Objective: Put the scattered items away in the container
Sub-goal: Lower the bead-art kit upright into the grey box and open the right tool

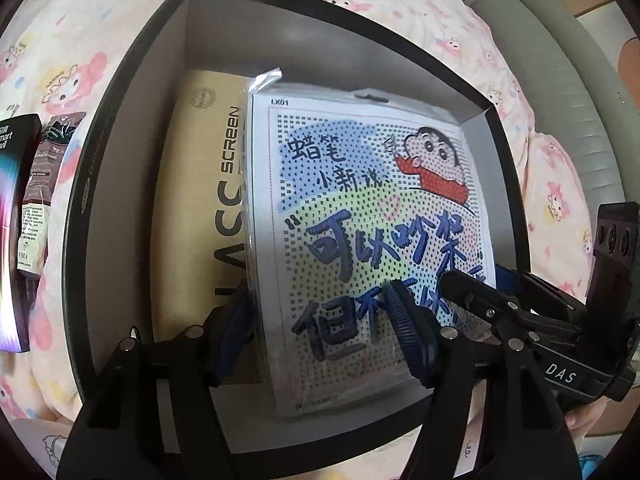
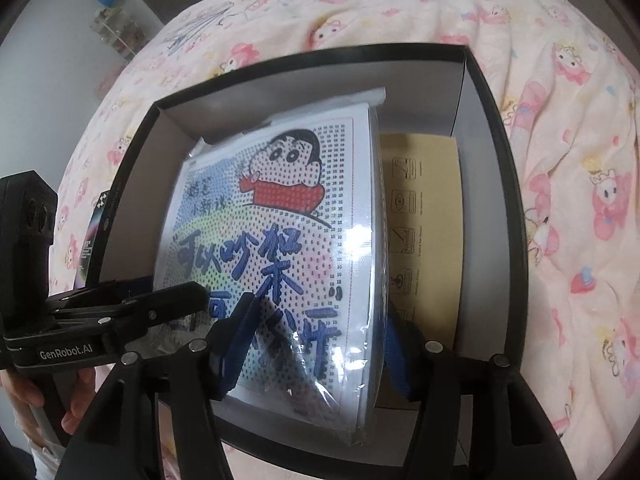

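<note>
Inside the black box point(image 1: 132, 60), cartoon bead kit point(image 1: 372, 216) lies flat, partly over tan screen pack point(image 1: 200, 184). Left gripper point(image 1: 320, 332) and right gripper point(image 2: 316, 344) both straddle kit's near edge, jaws apart, not pinching. Box sits on pink quilt point(image 2: 560, 160).

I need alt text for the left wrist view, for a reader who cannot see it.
A plastic-wrapped cartoon craft kit lies in a black box on top of a tan carton, between the open left tongs. The right tongs reach in from the right. The box sits on a pink bedsheet, where two small packages remain.
</note>
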Motion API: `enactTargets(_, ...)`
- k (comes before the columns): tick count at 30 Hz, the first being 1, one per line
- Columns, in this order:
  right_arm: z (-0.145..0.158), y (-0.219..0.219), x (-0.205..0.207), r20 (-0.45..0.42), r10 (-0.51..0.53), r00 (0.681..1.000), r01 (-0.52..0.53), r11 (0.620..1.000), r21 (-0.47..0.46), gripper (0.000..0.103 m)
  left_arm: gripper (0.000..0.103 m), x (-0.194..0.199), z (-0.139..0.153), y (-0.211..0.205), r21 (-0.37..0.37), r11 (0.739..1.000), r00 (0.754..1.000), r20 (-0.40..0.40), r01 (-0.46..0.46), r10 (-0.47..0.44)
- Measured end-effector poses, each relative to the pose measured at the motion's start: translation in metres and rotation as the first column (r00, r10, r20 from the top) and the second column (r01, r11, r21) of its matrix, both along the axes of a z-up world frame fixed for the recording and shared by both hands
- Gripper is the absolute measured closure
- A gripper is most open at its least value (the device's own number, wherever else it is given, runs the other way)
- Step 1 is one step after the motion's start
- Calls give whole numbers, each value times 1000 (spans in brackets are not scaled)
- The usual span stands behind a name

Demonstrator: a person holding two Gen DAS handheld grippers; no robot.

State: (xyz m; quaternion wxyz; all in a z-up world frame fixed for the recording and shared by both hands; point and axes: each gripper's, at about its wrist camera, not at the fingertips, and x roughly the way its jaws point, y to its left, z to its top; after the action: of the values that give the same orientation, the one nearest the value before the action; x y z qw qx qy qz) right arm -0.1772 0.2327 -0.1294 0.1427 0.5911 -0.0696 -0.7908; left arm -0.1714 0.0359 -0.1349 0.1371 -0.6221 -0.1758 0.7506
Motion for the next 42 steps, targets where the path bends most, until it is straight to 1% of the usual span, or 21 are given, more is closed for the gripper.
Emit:
enactTargets(2,-2,0,2,9,5,1000,-5,1000,10,48,34,-1,1,1,-22,1000,1000,9,6,-5)
enactTargets(4,-5,-4,0,26,18,1000,-19,999,32,48,34,-1,-3,1,-64,998,1000,14,28,-27)
enactTargets(7,-9,-17,5,23,59,998,-61,990,124,47,36,2,-5,7,-134,989,998,15,57,-56)
enactTargets(9,-6,-25,11,-27,82,996,-73,970,230,49,36,6,-2,8,-132,989,998,1,60,-60)
enactTargets(11,4,-33,20,-119,112,987,-67,941,332,50,36,11,6,2,-93,995,999,-25,36,-39)
enactTargets(12,11,-35,23,-159,118,980,-56,935,349,50,36,12,9,-2,-61,998,999,-32,22,-24)
enactTargets(14,24,-31,21,-192,90,977,-31,957,288,50,39,7,15,-10,-22,1000,999,-39,-17,16)
enactTargets(15,27,-26,18,-183,57,982,-11,970,242,50,40,2,17,-12,-28,999,999,-42,-35,33)
enactTargets(17,26,-21,2,-124,-16,992,33,989,142,50,46,-4,17,-13,-82,995,998,-37,-62,59)
enactTargets(20,14,-23,-9,-37,-32,999,35,997,63,52,47,-10,6,-10,-151,987,998,-10,-63,62)
enactTargets(23,4,-19,-3,-12,-19,1000,20,997,77,55,47,-9,-2,-9,-172,984,998,11,-55,57)
enactTargets(24,4,-16,-2,-14,-16,1000,17,997,79,55,47,-7,-1,-8,-158,986,999,4,-53,54)
enactTargets(26,6,-15,1,-19,-23,1000,24,997,76,55,47,-4,1,-4,-82,996,1000,-4,-27,27)
enactTargets(27,6,-14,2,-16,-28,999,29,997,74,55,50,-2,0,0,-39,999,1000,4,5,-5)
enactTargets(28,4,-12,0,-10,-31,999,32,997,71,55,63,0,0,4,-7,999,999,12,42,-42)
enactTargets(30,2,-7,-2,2,-42,999,42,997,72,57,66,3,2,6,-5,997,997,3,74,-74)
enactTargets(32,2,-3,-2,11,-40,999,40,998,52,57,66,5,6,-5,12,998,999,-7,54,-54)
enactTargets(34,5,4,-9,15,-40,999,40,999,28,57,66,5,11,-21,35,999,1000,-10,-3,4)
enactTargets(36,9,8,-15,14,-49,999,49,999,14,57,66,0,15,-30,12,999,999,-14,-38,38)
enactTargets(38,10,5,-26,20,-58,998,57,998,16,57,66,-5,16,-30,-25,999,999,-6,-37,37)
enactTargets(42,3,-1,-47,47,-61,997,60,998,28,57,66,-1,7,-32,-14,1000,999,45,10,-10)
